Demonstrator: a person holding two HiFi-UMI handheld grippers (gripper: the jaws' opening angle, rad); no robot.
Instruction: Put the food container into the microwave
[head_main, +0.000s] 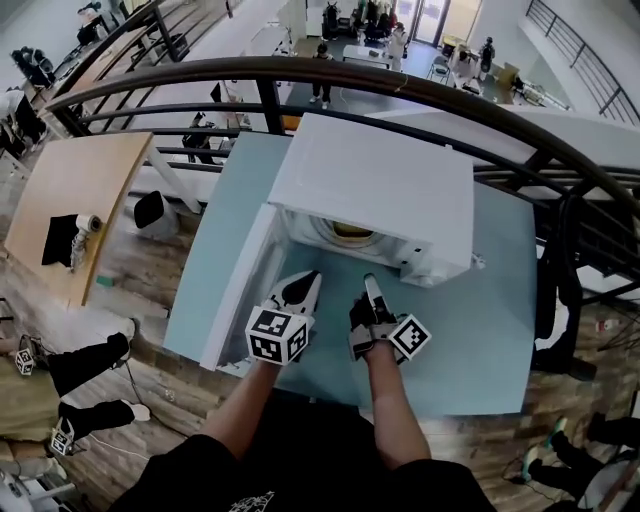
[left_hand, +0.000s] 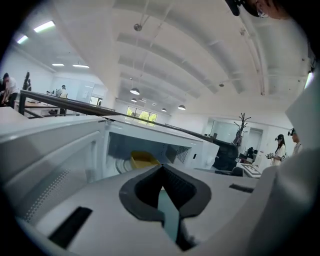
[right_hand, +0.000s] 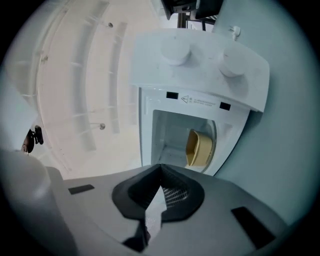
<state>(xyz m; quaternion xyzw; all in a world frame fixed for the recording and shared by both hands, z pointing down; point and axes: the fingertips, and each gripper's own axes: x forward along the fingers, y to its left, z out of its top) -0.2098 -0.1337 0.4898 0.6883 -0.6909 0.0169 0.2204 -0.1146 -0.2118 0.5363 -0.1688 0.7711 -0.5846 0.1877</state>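
Both closed empty, left tongs (head_main: 305, 287), right tongs (head_main: 370, 288), food container (right_hand: 198, 147) half-hidden inside microwave (head_main: 380, 185)

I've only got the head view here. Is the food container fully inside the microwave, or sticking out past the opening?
Observer: The right gripper view shows the yellow food container sitting wholly inside the microwave cavity.
Operator: Is either hand-held gripper holding anything?
Observer: No. The right hand-held gripper has its jaws together with nothing between them.
Operator: And the left?
Observer: The left hand-held gripper is also shut and empty, facing the open cavity.
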